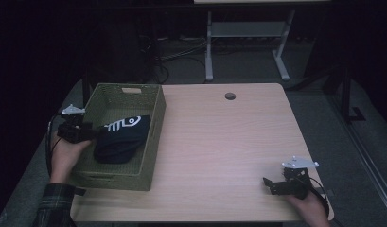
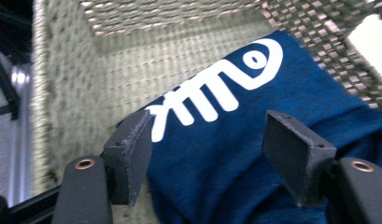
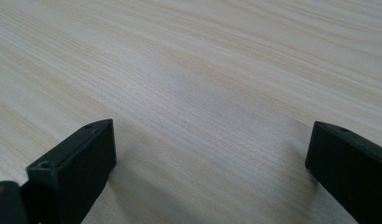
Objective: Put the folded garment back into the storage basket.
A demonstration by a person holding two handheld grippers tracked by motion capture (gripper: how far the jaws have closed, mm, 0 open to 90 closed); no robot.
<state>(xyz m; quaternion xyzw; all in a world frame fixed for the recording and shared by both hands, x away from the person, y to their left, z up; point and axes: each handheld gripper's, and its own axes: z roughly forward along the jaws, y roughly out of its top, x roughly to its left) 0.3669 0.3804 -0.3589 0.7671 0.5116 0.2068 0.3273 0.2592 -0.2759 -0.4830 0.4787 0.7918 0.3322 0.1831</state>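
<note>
One white fish-skeleton print (image 2: 216, 88) on navy cloth (image 2: 254, 186)

The lower part of the dark blue cloth (image 2: 254, 154) is cut off by the bottom edge of the left gripper view, and the weave of the green basket (image 2: 76, 93) is blurred there toward the top. In the high view, the cloth's underside and the basket floor beneath it are hidden, and the white print (image 1: 124, 123) is too small to be read. The right gripper (image 3: 212, 172) is cropped at the frame's lower corners.
</note>
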